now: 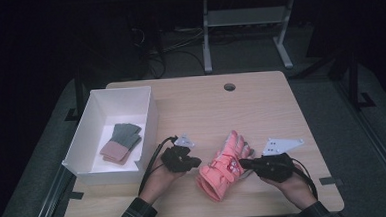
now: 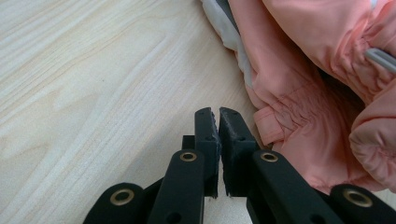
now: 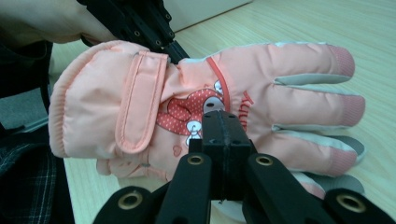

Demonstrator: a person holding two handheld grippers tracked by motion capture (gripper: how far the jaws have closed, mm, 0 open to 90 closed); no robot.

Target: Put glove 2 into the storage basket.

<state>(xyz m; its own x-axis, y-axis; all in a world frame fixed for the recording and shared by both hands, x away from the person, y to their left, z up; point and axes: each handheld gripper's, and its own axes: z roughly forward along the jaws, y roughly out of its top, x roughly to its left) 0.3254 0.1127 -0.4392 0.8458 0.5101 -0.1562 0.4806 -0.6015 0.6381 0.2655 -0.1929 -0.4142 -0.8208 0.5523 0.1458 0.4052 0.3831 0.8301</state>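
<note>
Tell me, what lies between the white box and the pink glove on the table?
The left gripper lies there, beside the pink glove; around it, bare table up to the white box, in the high view.

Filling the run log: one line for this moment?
left tool: shut, beside padded pink ski glove | right tool: shut, at glove | white box: holds grey-pink knit gloves

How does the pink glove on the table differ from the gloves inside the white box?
The pink glove is padded, bright and full-fingered; the gloves in the box are flat, grey with dull pink cuffs. The pink one lies on the table between both grippers; the others lie untouched in the white box.
</note>
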